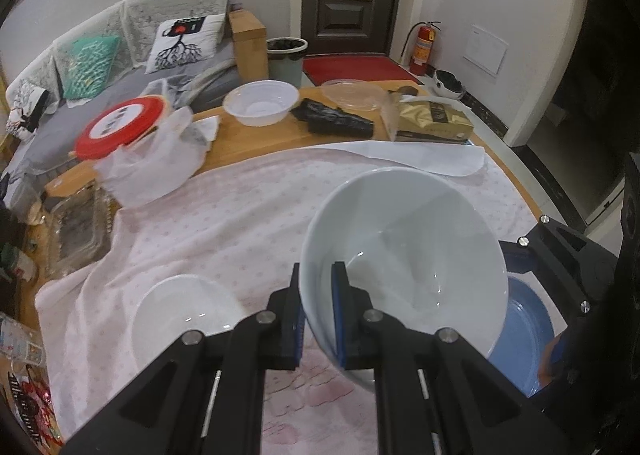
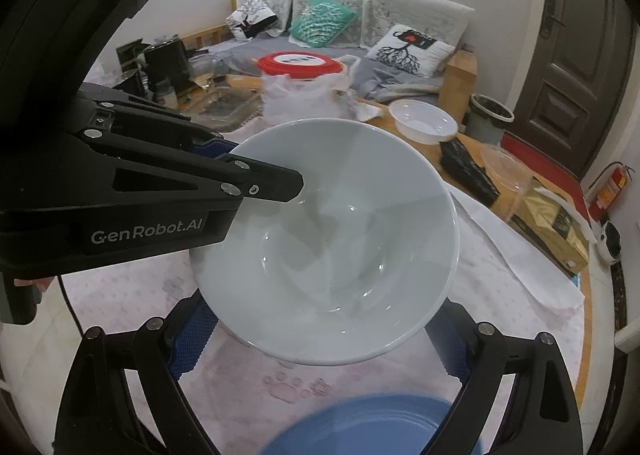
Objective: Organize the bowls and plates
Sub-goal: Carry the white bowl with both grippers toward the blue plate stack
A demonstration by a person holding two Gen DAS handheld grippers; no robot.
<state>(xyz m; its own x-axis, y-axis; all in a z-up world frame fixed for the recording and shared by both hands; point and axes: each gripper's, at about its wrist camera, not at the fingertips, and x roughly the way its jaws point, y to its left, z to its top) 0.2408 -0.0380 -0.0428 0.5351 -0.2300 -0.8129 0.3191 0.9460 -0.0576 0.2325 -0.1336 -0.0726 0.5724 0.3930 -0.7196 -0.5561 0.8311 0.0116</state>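
Pale bowl (image 1: 404,251) hung tilted above the pink cloth (image 1: 224,239), its rim pinched in the left gripper (image 1: 318,311). The right gripper (image 2: 320,339) stood wide around the bowl's base, contact unclear, over a blue plate (image 2: 360,427).

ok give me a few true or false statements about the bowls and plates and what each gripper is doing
1. The left gripper is clamped on the rim of the large pale bowl. True.
2. The right gripper is shut on the blue plate. False: its jaws stand wide open either side of the large pale bowl, and the plate lies below it, ungripped.
3. The large pale bowl is full of food. False: it is empty.
4. A small white bowl sits on the pink cloth left of the left gripper. True.
5. The red lid lies flat on the blue plate. False: it tops a container wrapped in a plastic bag at the far side of the table.
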